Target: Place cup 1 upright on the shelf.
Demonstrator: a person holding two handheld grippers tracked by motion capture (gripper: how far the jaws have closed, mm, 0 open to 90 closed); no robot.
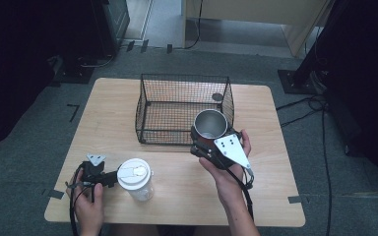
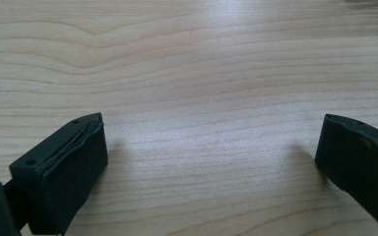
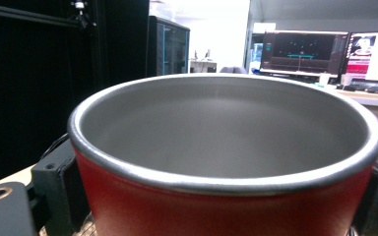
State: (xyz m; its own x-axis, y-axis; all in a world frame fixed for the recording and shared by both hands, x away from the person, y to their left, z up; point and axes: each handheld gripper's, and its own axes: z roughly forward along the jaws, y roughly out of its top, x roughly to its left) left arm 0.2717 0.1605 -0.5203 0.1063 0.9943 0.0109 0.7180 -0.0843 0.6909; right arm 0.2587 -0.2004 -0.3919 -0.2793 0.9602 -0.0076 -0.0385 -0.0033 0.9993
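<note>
While we hold the red metal cup (image 1: 209,126) in our right gripper (image 1: 204,142), it hangs in the air just in front of the near right corner of the black wire basket (image 1: 150,105), its open mouth facing up. In the right gripper view the 2 jaws sit on either side of the cup's red wall (image 3: 216,206), closed against it, and the steel inside looks empty.

Our left gripper (image 1: 109,178) rests low at the near left of the table (image 1: 270,196), pointing right towards the white lidded cup (image 1: 137,178), which stands upright just beyond the jaws. From above the jaw tips seem to be right at its side, though we cannot tell whether they touch. In the left gripper view the 2 jaws stand wide apart with nothing between them, just bare wood grain (image 2: 202,98).

We judge that the work is loading the basket, and it is at an early stage: the basket appears to have nothing in it, the red cup is lifted but not yet over the rim, and the white cup is not yet picked up. What is left is to carry the red cup in, let go, then deal with the white one.

We can read no brand, label or writing on either cup; the screens behind are too small to read
</note>
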